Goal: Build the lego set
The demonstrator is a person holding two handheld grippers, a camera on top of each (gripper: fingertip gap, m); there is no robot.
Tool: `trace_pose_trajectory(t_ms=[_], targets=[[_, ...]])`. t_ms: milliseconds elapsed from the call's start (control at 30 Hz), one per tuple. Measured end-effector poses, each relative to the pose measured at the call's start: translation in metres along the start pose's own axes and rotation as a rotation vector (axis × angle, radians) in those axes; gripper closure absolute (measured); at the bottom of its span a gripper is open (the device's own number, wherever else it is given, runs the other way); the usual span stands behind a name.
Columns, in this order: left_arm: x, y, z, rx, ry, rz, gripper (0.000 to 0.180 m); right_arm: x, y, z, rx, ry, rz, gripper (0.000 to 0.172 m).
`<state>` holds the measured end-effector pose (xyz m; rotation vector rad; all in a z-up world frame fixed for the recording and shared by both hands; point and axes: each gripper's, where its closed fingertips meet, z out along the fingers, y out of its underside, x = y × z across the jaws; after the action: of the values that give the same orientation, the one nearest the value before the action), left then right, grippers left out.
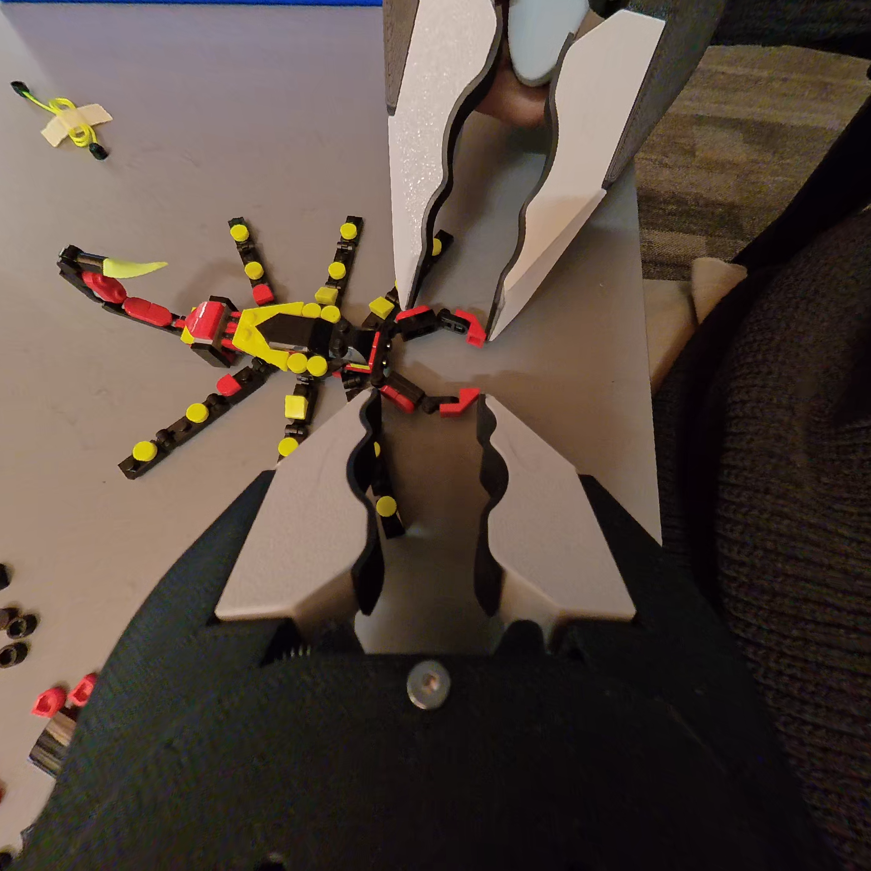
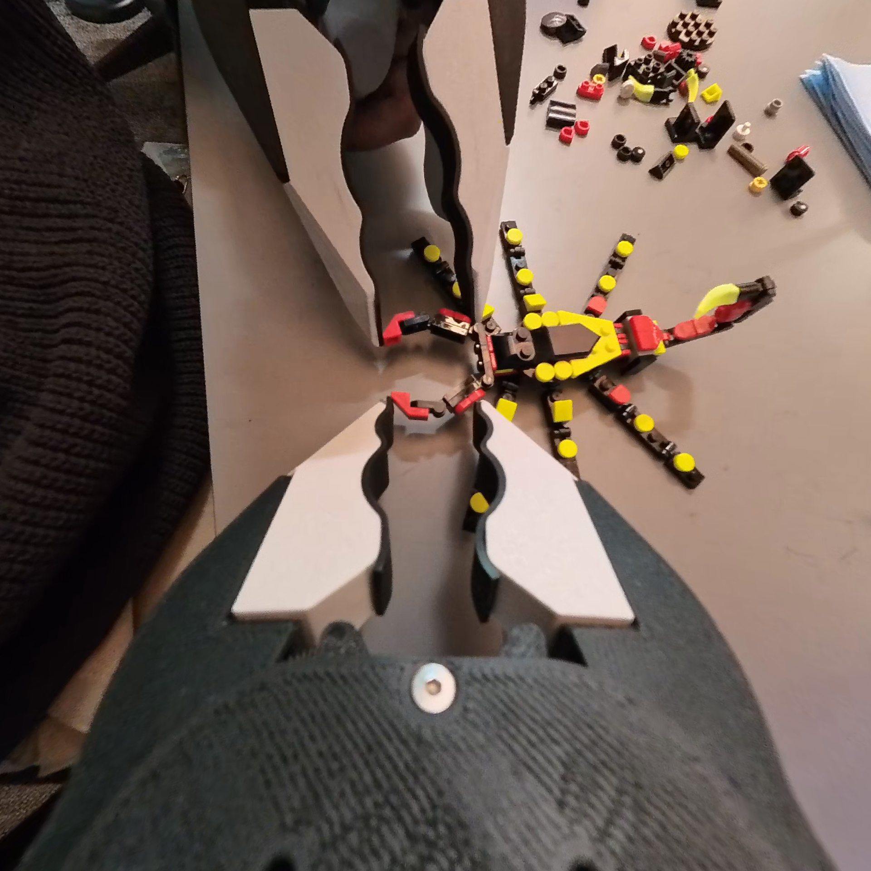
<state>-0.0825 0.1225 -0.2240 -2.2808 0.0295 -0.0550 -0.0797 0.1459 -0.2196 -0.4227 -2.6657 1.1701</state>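
A brick scorpion (image 1: pixel 283 334) in black, yellow and red lies flat on the grey table (image 1: pixel 188 141), with its legs spread and its tail pointing away from the table edge. It also shows in the right wrist view (image 2: pixel 575 344). My left gripper (image 1: pixel 429 400) spans one red-and-black claw arm (image 1: pixel 419 400); both fingertips touch its ends. My right gripper (image 2: pixel 433 410) spans the other claw arm (image 2: pixel 438 405) the same way. Each gripper shows in the other's view, tips against its claw: the right one (image 1: pixel 447 320), the left one (image 2: pixel 424 327).
A pile of loose bricks (image 2: pixel 660 75) lies beyond the scorpion, with blue sheets (image 2: pixel 843 103) beside it. A taped yellow-green cord (image 1: pixel 75 122) and small red pieces (image 1: pixel 56 702) lie on the table. The table edge (image 1: pixel 645 330) runs just past the claws, against dark knitted clothing (image 1: pixel 777 471). Both grippers' tips are close together, under 4 cm apart.
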Motion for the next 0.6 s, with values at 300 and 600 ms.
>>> trace_pose_trajectory(t_ms=[300, 600], targets=[[-0.0006, 0.0000, 0.0000, -0.001, -0.002, -0.002, 0.141, 0.0002, -0.0001, 0.0002, -0.001, 0.002, -0.001, 0.140], [-0.0016, -0.0004, 0.0003, 0.000, -0.007, -0.017, 0.142, 0.0002, 0.0001, 0.0002, -0.003, 0.003, -0.002, 0.141]])
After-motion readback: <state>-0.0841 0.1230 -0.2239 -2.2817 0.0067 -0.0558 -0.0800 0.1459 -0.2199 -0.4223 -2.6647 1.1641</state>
